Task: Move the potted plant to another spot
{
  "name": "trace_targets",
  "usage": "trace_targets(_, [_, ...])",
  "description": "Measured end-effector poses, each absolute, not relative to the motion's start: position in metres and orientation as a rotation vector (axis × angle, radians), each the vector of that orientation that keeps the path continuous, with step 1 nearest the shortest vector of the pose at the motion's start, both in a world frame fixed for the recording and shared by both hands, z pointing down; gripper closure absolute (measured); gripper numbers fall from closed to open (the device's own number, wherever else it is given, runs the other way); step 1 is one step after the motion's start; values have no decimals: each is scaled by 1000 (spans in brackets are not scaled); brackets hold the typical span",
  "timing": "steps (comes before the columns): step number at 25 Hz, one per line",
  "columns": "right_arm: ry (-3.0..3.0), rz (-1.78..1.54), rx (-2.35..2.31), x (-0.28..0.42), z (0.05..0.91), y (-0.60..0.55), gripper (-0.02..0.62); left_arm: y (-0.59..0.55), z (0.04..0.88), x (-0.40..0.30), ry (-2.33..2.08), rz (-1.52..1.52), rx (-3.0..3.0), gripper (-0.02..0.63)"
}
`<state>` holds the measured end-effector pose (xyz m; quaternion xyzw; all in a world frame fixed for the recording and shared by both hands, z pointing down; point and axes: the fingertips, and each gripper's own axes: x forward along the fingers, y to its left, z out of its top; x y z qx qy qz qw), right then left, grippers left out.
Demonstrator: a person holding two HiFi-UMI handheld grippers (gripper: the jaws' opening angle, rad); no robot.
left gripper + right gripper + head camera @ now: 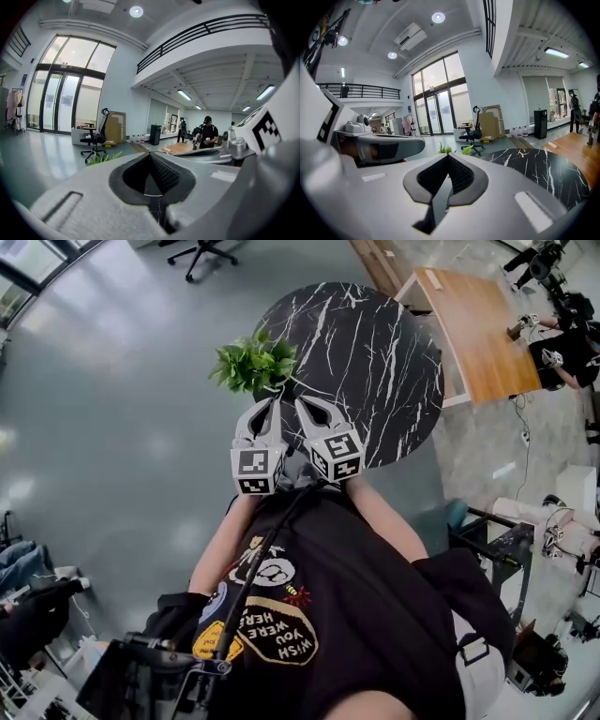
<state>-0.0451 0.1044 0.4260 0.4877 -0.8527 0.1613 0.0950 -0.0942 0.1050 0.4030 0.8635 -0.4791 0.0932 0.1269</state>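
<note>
The potted plant (pixel 253 362) is a bushy green clump at the left edge of the round black marble table (pixel 375 362); its pot is hidden under the leaves. My left gripper (pixel 273 403) and right gripper (pixel 301 403) are side by side just short of the plant, tips pointing at it, both shut and holding nothing. In the left gripper view the left gripper (pixel 151 153) has its jaws closed, with plant leaves (pixel 101 158) showing low to the left. In the right gripper view the right gripper (pixel 449 155) is closed too, and plant leaves (pixel 444 149) poke up behind its tips, with the marble table (pixel 539 171) to the right.
A wooden table (pixel 483 329) stands behind the marble one, with people (pixel 562 348) at its far end. An office chair (pixel 202 251) is on the grey floor at the back. A black stand (pixel 497 554) is near my right side.
</note>
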Motion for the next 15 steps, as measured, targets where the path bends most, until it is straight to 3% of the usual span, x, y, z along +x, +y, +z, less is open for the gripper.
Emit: trace_targets(15, [-2541,454,1443,-41,419,110,594,108,401,-89,-1389,276,2512,604])
